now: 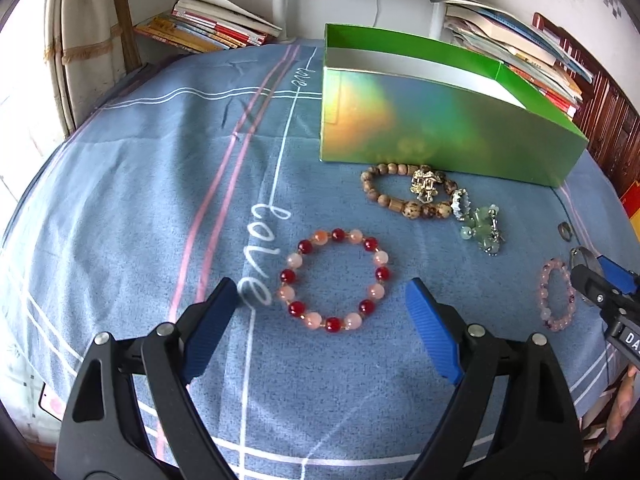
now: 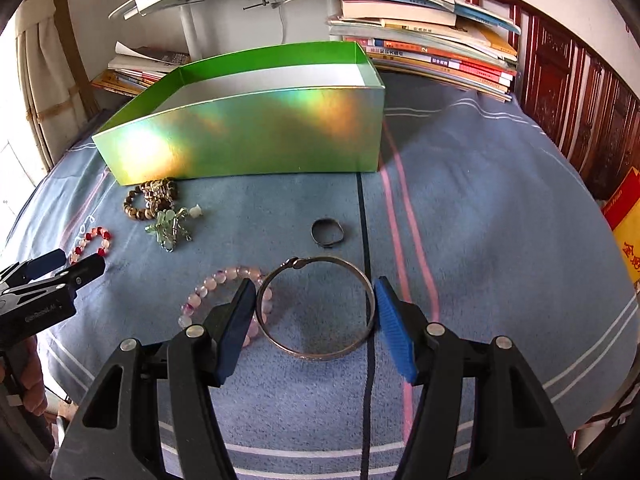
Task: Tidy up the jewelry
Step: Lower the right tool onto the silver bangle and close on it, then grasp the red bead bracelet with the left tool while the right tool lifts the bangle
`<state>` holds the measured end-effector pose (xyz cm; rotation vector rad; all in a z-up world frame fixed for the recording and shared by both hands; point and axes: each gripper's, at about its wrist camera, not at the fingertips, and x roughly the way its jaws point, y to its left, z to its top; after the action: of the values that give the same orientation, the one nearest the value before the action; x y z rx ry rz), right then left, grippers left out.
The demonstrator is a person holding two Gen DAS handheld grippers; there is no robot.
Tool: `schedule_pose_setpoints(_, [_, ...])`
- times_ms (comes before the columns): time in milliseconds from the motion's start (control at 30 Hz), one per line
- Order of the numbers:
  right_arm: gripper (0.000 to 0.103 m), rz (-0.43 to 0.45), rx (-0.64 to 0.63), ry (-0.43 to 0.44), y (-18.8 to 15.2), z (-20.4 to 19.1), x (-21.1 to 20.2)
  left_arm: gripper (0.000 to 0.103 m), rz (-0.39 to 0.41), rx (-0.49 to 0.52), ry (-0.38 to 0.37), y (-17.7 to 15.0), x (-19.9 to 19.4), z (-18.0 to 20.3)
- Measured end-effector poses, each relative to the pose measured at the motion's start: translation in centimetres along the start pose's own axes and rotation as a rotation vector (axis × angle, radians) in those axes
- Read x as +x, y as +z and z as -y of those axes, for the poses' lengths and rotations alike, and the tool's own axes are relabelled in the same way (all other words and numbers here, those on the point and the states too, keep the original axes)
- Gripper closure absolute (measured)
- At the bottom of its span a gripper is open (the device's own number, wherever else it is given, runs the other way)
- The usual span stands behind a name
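Green box point(image 2: 256, 136) on blue cloth point(image 2: 480, 200) (interior hidden from both views)

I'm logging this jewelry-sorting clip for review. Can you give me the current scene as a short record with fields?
surface: blue bedsheet with pink and white stripes
container: open green box, nothing visible inside
left gripper: open, hovering around the red-and-pink bead bracelet, not touching
right gripper: pads against both sides of the silver bangle
overlap: bangle rests on the pale pink bracelet
near box: wooden bead bracelet, green bead charm piece
loose: dark ring
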<state>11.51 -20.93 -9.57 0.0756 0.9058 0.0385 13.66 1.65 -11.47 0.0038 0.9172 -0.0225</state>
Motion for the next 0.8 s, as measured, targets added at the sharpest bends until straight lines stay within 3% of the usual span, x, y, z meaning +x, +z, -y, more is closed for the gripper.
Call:
schedule_pose_setpoints(133, [0.043, 0.008, 0.008, 0.004, 0.0, 0.4, -0.4, 0.018, 0.002, -0.023, -0.030, 0.2, -0.6, -0.2])
schedule_pose_setpoints(267, [0.043, -0.001, 0.014, -0.001, -0.2, 0.7, -0.2, 0.018, 0.057, -0.059, -0.007, 0.6, -1.6, -1.1])
schedule_pose_setpoints(333, [0.043, 0.000, 0.018, -0.001, -0.3, 0.7, -0.2, 0.026, 0.056, -0.064, 0.031, 0.6, -1.3, -1.5])
schedule_pose_setpoints(500, [0.043, 0.002, 0.011, -0.007, -0.3, 0.4, -0.1, 0.034, 0.024, -0.053, 0.048, 0.4, -0.1, -1.7])
schedule_pose_setpoints(567, [0.043, 0.003, 0.010, -0.007, -0.3, 0.4, -0.1, 0.046, 0.038, -0.039, 0.039, 0.3, -0.3, -1.5])
schedule_pose_setpoints(633, [0.043, 0.003, 0.011, -0.008, -0.3, 0.4, -0.1, 0.079, 0.048, -0.028, 0.024, 0.2, -0.6, -1.2])
schedule_pose_setpoints(700, [0.043, 0.003, 0.013, -0.007, -0.3, 0.4, -0.1, 0.095, 0.046, -0.028, 0.001, 0.0, -0.6, -1.3])
schedule_pose_setpoints(800, [0.043, 0.003, 0.014, -0.003, -0.4, 0.3, -0.1, 0.095, 0.036, -0.047, -0.022, 0.0, -0.7, -1.6])
